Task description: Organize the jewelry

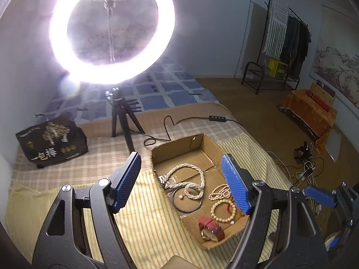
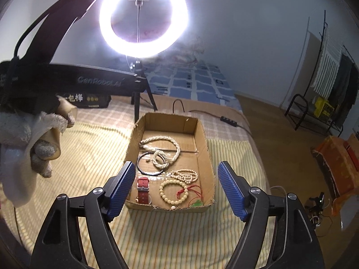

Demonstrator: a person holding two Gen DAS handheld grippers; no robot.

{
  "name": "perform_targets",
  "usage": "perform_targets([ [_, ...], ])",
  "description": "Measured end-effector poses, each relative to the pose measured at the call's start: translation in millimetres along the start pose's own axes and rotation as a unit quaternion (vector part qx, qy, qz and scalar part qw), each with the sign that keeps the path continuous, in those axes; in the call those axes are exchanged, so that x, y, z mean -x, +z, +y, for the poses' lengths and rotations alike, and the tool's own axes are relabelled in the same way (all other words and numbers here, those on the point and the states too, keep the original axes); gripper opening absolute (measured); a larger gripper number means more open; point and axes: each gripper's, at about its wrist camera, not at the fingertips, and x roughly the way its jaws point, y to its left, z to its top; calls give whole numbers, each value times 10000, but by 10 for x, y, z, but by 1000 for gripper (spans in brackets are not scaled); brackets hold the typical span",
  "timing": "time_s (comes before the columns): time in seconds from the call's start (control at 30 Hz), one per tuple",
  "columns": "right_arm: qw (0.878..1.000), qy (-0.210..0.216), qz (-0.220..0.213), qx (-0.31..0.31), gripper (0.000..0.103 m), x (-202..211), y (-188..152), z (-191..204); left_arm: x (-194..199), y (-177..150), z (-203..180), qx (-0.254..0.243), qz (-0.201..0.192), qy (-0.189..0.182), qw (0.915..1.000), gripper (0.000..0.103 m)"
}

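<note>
An open cardboard box (image 1: 175, 144) (image 2: 170, 121) sits on the striped mat. Inside lie a long pearl necklace (image 1: 190, 170) (image 2: 161, 140), a black bangle (image 1: 179, 206) (image 2: 140, 165), a small bead necklace (image 1: 221, 191) (image 2: 186, 174), a cream bead bracelet (image 1: 215, 215) (image 2: 166, 196), a red-strap watch (image 1: 211, 226) (image 2: 143, 189) and a red cord with a green pendant (image 2: 197, 204). My left gripper (image 1: 180, 158) hovers open above the box, holding nothing. My right gripper (image 2: 176, 164) is open too, over the box's near end, with nothing between its pads.
A lit ring light on a black tripod (image 1: 122, 121) (image 2: 136, 103) stands behind the box, its cable and controller (image 1: 216, 118) trailing right. A black printed bag (image 1: 51, 139) lies at the left. A gloved hand (image 2: 40, 148) carries the left gripper. The bed's edge drops to the floor on the right.
</note>
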Motion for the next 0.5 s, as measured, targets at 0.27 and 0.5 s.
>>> perform_targets([
  [0.27,9995,-117,-255,-130,80,420,116,43,661,-98,108,-94,-276,199,9994,81],
  [0.5,9987,-237,-387,-244,80,759,196,88,1175,-319,197,-168,-465,301,9983,85],
])
